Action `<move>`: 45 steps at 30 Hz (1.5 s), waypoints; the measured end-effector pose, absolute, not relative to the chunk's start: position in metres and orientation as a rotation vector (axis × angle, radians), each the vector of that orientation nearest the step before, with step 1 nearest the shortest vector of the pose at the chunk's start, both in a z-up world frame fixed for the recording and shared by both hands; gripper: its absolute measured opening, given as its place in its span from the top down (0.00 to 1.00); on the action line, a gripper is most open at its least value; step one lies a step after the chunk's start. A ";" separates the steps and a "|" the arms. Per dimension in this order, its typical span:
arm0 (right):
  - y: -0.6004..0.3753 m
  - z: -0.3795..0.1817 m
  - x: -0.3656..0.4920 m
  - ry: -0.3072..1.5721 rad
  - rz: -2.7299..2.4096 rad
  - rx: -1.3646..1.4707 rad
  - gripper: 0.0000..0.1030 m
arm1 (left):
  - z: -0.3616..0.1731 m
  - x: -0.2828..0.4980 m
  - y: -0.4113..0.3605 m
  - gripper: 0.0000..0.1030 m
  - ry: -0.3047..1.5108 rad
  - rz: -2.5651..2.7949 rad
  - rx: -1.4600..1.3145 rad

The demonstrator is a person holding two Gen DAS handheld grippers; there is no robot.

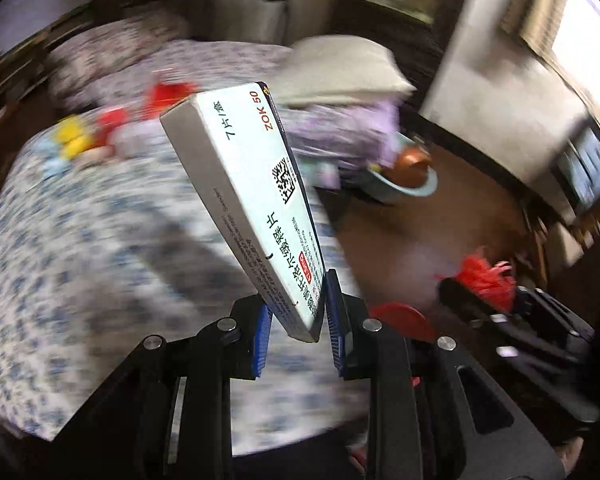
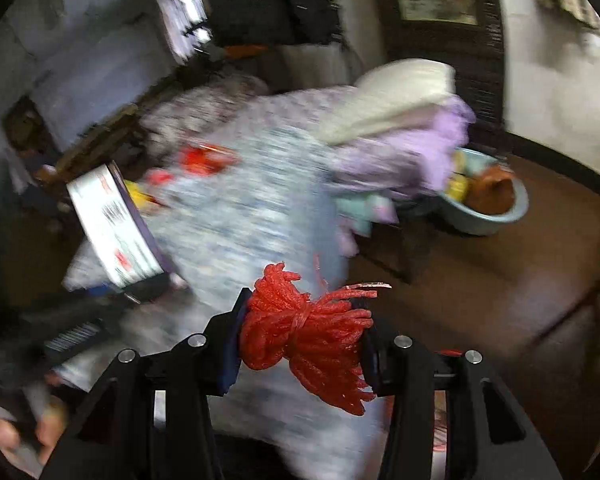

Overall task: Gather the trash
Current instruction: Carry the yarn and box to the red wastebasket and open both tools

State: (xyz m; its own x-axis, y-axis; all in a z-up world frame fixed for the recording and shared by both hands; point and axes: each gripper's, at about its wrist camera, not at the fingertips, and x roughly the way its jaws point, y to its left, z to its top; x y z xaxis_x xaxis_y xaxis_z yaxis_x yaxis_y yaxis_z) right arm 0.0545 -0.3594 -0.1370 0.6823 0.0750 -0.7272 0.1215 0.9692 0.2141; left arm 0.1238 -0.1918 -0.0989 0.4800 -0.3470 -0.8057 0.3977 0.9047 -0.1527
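Trash: pale printed medicine box [image 1: 244,200] clenched in left tool [image 1: 296,340]; red cord bundle [image 2: 308,332] in right tool [image 2: 300,344].

Motion blur smears the bedspread [image 1: 100,240] pattern in both views, and the small red and yellow things [image 1: 100,132] lying on it cannot be identified. The box [image 1: 244,208] hides its lower end between the pads. A hand [image 2: 16,436] is cut off at the right view's lower left corner. The bowl [image 2: 496,216]'s contents are unclear.
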 end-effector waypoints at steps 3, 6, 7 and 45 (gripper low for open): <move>-0.408 -0.170 0.030 0.887 -0.138 0.269 0.54 | -0.112 0.109 -0.250 0.75 0.993 -0.548 0.120; -0.448 -0.203 0.007 0.937 -0.216 0.320 0.54 | -0.133 0.100 -0.295 0.75 1.040 -0.615 0.160; -0.457 -0.210 0.002 0.946 -0.230 0.338 0.54 | -0.139 0.098 -0.305 0.75 1.050 -0.627 0.169; -0.532 -0.389 -0.047 1.238 -0.323 0.611 0.33 | -0.355 0.088 -0.436 0.75 1.587 -0.742 0.344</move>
